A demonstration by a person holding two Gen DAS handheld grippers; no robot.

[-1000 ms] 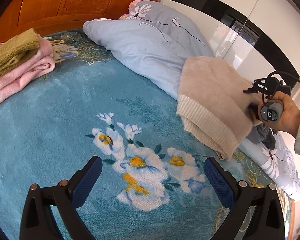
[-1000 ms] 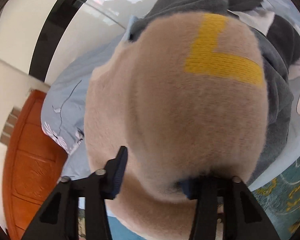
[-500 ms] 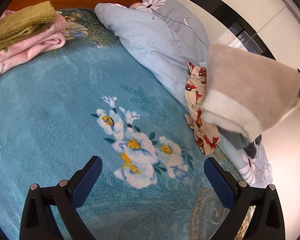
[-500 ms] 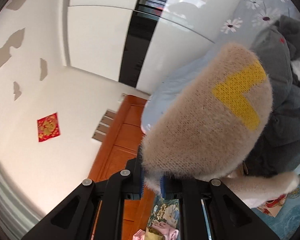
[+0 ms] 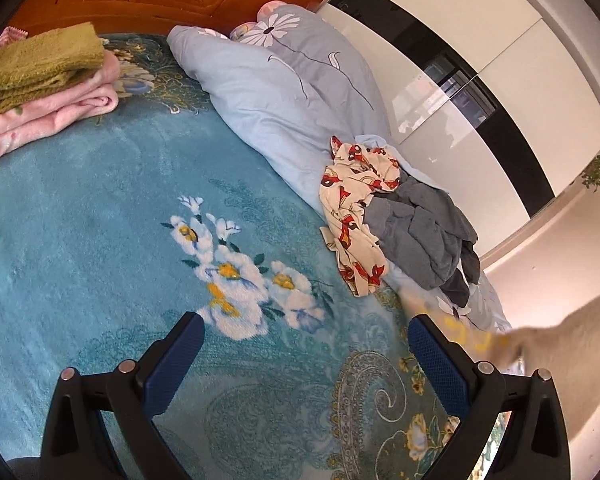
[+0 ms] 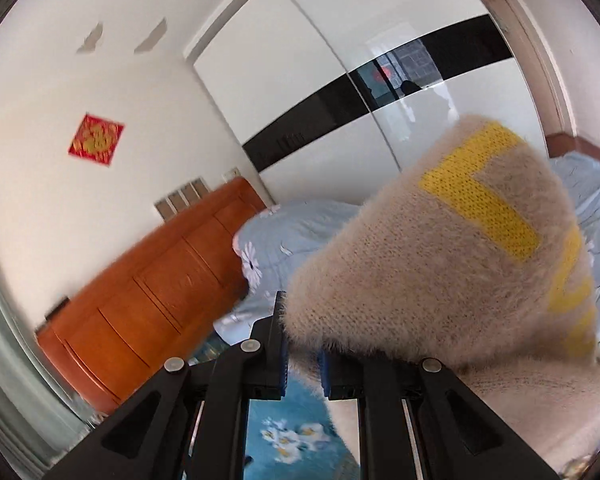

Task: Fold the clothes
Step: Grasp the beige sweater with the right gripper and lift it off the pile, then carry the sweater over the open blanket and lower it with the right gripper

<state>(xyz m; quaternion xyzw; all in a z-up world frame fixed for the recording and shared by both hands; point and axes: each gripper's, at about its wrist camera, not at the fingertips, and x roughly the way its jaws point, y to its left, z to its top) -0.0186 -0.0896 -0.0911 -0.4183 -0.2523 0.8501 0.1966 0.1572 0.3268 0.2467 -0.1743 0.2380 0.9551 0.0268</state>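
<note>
Fuzzy beige sweater (image 6: pixel 440 264) hung clenched in the right gripper's (image 6: pixel 302 354) thin bite, liable to slip; left gripper (image 5: pixel 304 356) gaped above the bed (image 5: pixel 80 240).

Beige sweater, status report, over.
Right gripper shut on beige sweater, lifted. Left gripper open, empty, over blue blanket. Nothing blocking.

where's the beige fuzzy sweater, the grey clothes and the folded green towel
beige fuzzy sweater with yellow stripes (image 6: pixel 400 280): right wrist view, on its knit front
crumpled grey clothes (image 5: pixel 424 236): left wrist view, middle of the heap
folded green towel (image 5: pixel 36 68): left wrist view, top face
</note>
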